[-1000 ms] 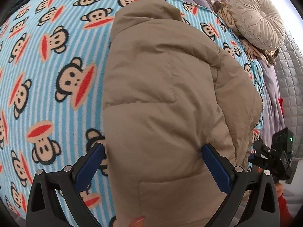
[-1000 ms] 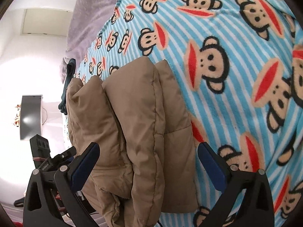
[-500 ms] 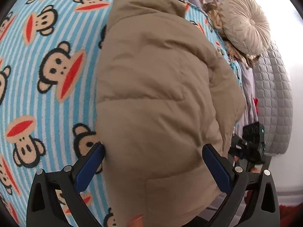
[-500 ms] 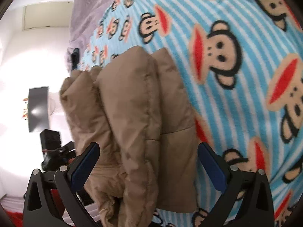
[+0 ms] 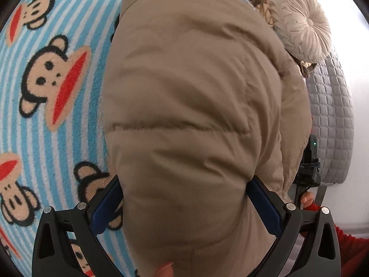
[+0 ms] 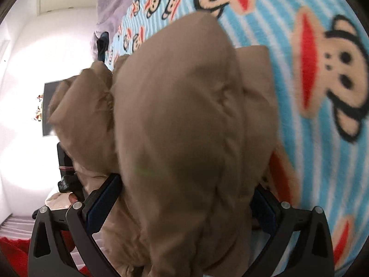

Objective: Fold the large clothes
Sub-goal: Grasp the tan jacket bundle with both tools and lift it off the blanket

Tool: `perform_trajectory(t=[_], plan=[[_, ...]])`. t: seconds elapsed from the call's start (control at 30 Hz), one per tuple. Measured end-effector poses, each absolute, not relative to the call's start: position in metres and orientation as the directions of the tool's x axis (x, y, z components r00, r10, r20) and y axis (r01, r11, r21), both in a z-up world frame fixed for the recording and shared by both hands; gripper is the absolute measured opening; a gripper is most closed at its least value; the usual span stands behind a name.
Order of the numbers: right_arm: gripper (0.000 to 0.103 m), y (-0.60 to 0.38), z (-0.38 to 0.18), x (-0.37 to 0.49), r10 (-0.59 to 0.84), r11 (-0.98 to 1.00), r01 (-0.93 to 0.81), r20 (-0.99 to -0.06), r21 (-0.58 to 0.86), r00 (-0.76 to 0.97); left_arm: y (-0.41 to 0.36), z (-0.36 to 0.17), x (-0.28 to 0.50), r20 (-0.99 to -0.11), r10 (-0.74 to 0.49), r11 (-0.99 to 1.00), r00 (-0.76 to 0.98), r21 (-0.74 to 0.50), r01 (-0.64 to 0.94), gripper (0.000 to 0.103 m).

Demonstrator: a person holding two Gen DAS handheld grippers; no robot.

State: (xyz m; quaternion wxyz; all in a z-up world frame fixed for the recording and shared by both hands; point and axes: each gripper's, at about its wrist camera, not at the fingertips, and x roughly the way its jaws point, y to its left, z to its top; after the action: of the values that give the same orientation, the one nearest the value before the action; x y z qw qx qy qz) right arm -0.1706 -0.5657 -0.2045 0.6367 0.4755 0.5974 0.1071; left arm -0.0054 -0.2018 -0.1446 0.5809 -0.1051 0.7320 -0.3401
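Observation:
A tan puffer jacket [image 5: 189, 106], folded into a thick bundle, lies on a blue-striped monkey-print blanket [image 5: 53, 92]. My left gripper [image 5: 184, 203] is open and straddles one end of the bundle. The padding bulges between its blue pads [image 5: 106, 204] and presses against both. In the right wrist view the jacket [image 6: 184, 120] shows as stacked folds on the same blanket [image 6: 322, 34]. My right gripper [image 6: 182, 198] is open too, its fingers wide around the opposite end. The cloth hides most of its right pad.
A round beige pleated cushion [image 5: 304, 23] and a grey quilted cover [image 5: 332, 120] lie beyond the jacket. A red sleeve [image 5: 346, 237] shows at the lower right. A purple-grey blanket [image 6: 115, 0] and a dark wall screen [image 6: 49, 108] sit to the left.
Both grippers have pushed forward onto the jacket, one from each end. The bundle now fills the gap between each pair of fingers. Finger spacing looks unchanged.

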Motion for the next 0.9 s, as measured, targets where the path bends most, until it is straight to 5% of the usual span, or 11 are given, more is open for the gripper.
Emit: perform_trajectory(t=[0.33,0.5,0.6,0.9], plan=[[0.102,-0.565,-0.223,-0.168,0.721,0.432,0.548,-0.640,0.716,0.267,-0.225,-0.151,-0.011,-0.770,-0.564,0.752,-0.298,-0.628,0.201,0.099],[0.071,-0.561,-0.217,-0.175,0.721,0.353,0.578,-0.608,0.736,0.334,-0.226,-0.129,-0.011,-0.754,-0.599,0.722,-0.270,-0.654,0.225,0.083],[0.058,-0.555,-0.205,-0.176,0.710,0.341,0.564,-0.599,0.752,0.370,-0.221,-0.116,-0.010,-0.717,-0.642,0.675,-0.270,-0.696,0.245,0.082],[0.056,-0.514,-0.154,-0.174,0.669,0.338,0.494,-0.574,0.801,0.472,-0.195,-0.067,0.018,-0.597,-0.765,0.530,-0.241,-0.797,0.290,0.082]])
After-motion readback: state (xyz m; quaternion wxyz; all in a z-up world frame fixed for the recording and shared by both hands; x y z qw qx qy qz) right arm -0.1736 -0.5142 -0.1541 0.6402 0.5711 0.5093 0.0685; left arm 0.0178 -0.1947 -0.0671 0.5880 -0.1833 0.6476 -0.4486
